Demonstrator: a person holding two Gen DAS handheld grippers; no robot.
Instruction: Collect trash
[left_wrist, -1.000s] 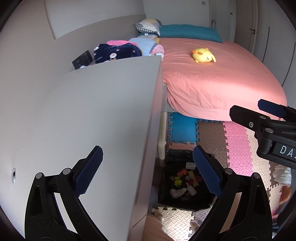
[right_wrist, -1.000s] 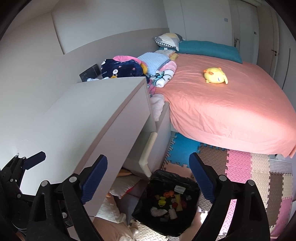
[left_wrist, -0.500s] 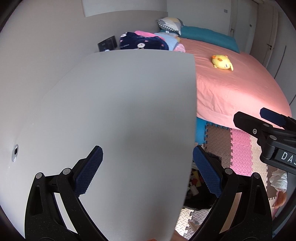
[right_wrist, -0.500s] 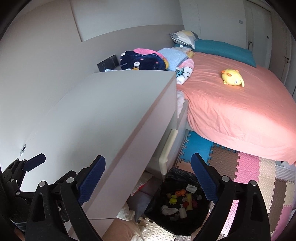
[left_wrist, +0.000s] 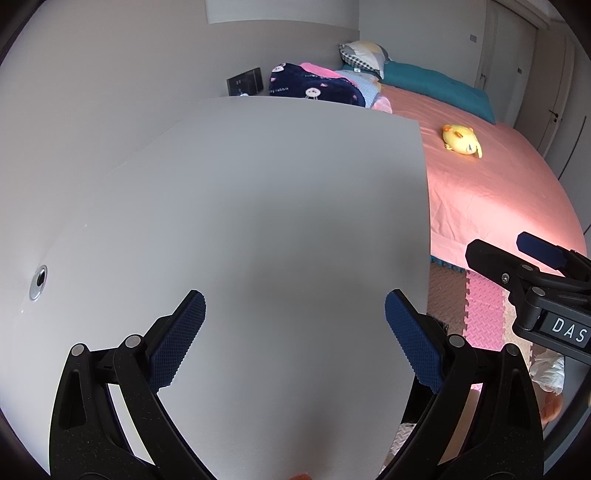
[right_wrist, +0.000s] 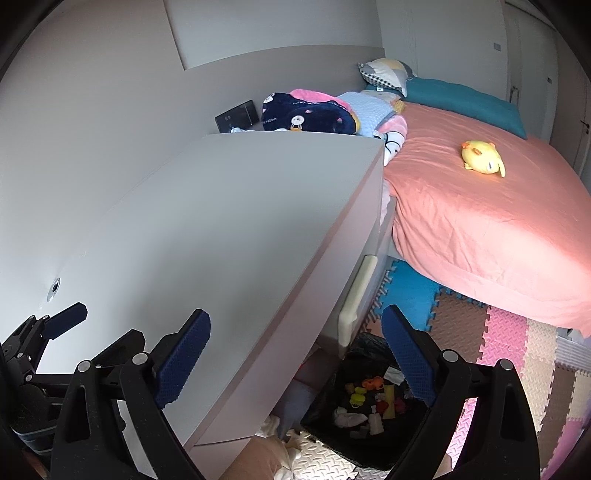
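A black trash bag (right_wrist: 364, 349) stands open on the floor by the desk's front, holding several small colourful scraps and white crumpled pieces (right_wrist: 347, 417). My right gripper (right_wrist: 295, 354) is open and empty, above the desk's front edge and the bag. My left gripper (left_wrist: 293, 339) is open and empty, over the bare white desk top (left_wrist: 258, 221). The right gripper also shows at the right edge of the left wrist view (left_wrist: 532, 280). The bag is hidden in the left wrist view.
A bed with a salmon sheet (right_wrist: 480, 206) and a yellow plush toy (right_wrist: 482, 157) lies to the right. Folded blankets (right_wrist: 314, 114) are piled behind the desk. Coloured foam mats (right_wrist: 506, 332) cover the floor. A white crumpled item (left_wrist: 550, 373) lies on the floor at right.
Both grippers have swung left and up over the desk. In the left wrist view the desk top now fills the frame and the trash bag has dropped out of sight.
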